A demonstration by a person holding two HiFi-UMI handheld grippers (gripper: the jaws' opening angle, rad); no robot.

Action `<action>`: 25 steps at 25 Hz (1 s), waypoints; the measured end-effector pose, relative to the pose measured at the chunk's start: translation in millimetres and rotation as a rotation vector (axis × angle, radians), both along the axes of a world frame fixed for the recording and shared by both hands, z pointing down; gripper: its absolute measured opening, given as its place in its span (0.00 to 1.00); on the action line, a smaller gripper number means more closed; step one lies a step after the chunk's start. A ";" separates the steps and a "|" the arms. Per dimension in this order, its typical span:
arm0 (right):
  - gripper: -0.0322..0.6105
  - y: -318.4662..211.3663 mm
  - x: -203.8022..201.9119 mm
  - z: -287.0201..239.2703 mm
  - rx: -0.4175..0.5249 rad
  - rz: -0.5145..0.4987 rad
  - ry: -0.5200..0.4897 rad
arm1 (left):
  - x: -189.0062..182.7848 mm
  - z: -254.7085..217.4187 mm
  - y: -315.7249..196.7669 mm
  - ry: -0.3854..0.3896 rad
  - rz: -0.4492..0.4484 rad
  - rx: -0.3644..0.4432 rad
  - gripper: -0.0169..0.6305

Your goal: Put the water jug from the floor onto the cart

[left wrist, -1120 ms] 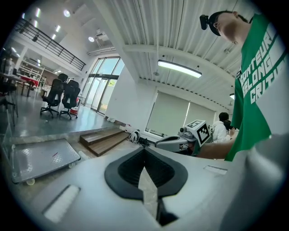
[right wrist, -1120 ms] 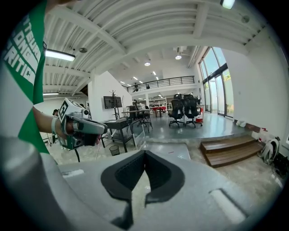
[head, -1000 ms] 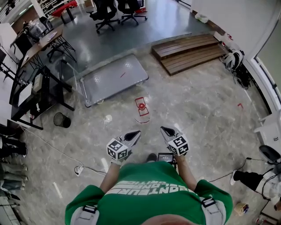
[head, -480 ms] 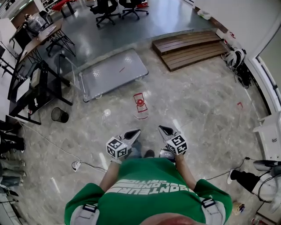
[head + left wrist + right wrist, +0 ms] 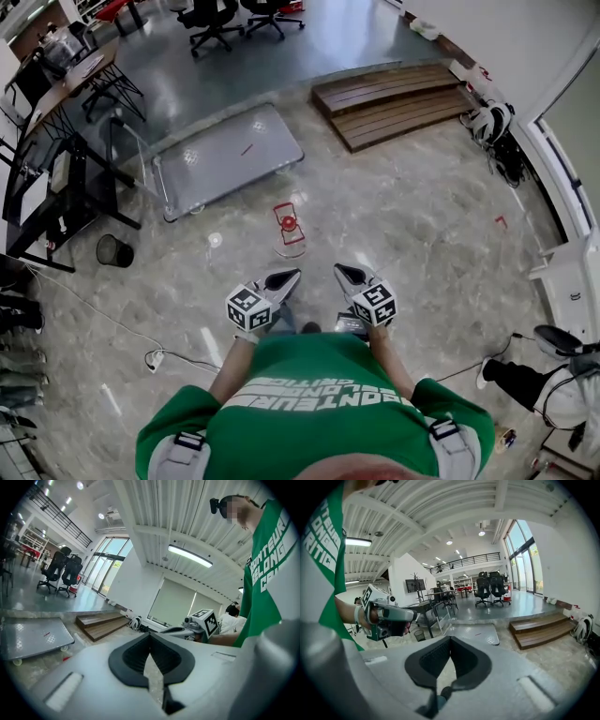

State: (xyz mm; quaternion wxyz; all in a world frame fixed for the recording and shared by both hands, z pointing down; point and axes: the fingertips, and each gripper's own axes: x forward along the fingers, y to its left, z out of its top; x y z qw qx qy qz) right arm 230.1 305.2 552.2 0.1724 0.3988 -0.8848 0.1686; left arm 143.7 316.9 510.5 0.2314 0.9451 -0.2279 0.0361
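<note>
At the bottom of the head view I see the green shirt [image 5: 314, 412] of the person carrying the rig, both arms held forward. Just above it, the left gripper [image 5: 287, 276] and the right gripper [image 5: 340, 272] sit side by side in the lower middle of the frame. Each has its marker cube [image 5: 247, 309] on the end nearer the body. In both gripper views the dark pads meet at the tips with nothing between them, so both claws are closed and empty.

Under them spreads a glossy beige marbled floor [image 5: 403, 225], which fills most of the frame. A white power strip [image 5: 152, 359] with its cable lies at lower left. A black wastebasket [image 5: 113, 250] stands at the left edge, beside dark-framed desks [image 5: 47, 178].

The water jug [image 5: 288, 228] stands upright on the floor at the centre of the frame, straight above the grippers and well apart from them. Its body is clear, with a red cap and a red carrying frame on top.

Above and to the left of the jug, near but not touching it, is the cart [image 5: 225, 157]. It is a low grey flatbed on small wheels with a small red mark on its deck. Wooden steps [image 5: 398, 101] lie at upper right with a backpack [image 5: 487, 122] beside them. Beyond the steps comes a dark grey floor [image 5: 309, 42], with black office chairs [image 5: 211, 14] at the top edge.
</note>
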 end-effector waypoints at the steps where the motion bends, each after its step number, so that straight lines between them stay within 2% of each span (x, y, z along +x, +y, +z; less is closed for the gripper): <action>1: 0.04 -6.3 -2.0 -1.1 0.004 0.000 0.005 | -3.3 0.9 -5.7 -0.003 -0.002 -0.003 0.05; 7: 0.04 -40.6 -26.8 -8.2 0.025 -0.027 0.027 | -29.2 -2.4 -48.6 -0.002 -0.027 -0.003 0.05; 25: 0.04 -114.1 -42.6 -13.8 -0.001 0.038 0.031 | -22.3 -3.2 -131.6 0.014 0.088 -0.025 0.05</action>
